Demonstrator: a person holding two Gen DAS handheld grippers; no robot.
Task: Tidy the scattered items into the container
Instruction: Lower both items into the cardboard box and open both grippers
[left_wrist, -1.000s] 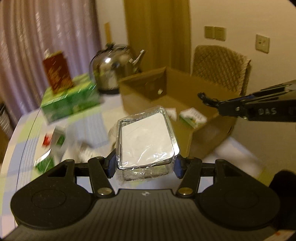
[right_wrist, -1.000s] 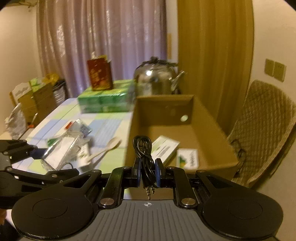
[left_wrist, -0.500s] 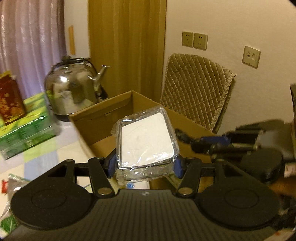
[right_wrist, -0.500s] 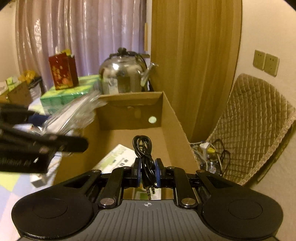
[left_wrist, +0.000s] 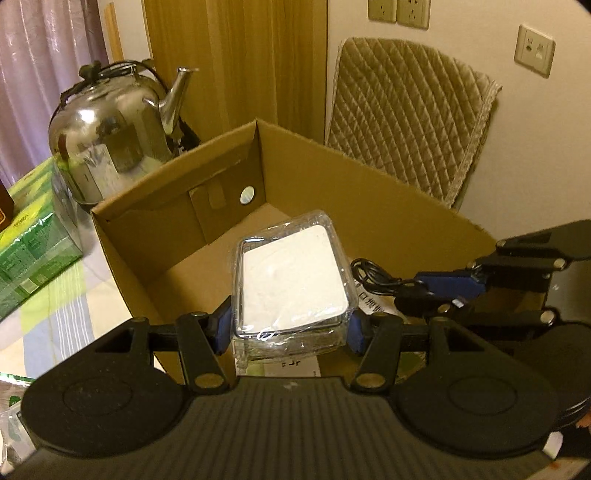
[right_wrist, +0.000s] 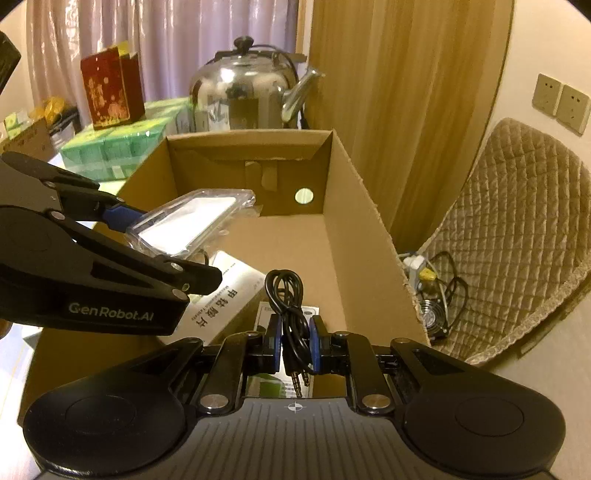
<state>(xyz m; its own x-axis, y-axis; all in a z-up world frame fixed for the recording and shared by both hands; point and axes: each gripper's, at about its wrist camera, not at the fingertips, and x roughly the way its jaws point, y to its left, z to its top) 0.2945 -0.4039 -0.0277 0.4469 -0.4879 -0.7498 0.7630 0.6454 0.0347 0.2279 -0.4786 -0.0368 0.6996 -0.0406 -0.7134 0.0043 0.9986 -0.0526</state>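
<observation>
My left gripper (left_wrist: 290, 325) clamps the wrapped case (left_wrist: 291, 284) and my right gripper (right_wrist: 293, 343) pinches the cable (right_wrist: 288, 295), both over the box (right_wrist: 369, 221), so I judge release next, clear of cartons (right_wrist: 225, 295) inside; kettle (right_wrist: 247, 99) stands behind the box.

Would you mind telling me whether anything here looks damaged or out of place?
Nothing stands out. The left gripper holds the clear plastic case over the cardboard box, and the right gripper holds the coiled black cable there too.
</observation>
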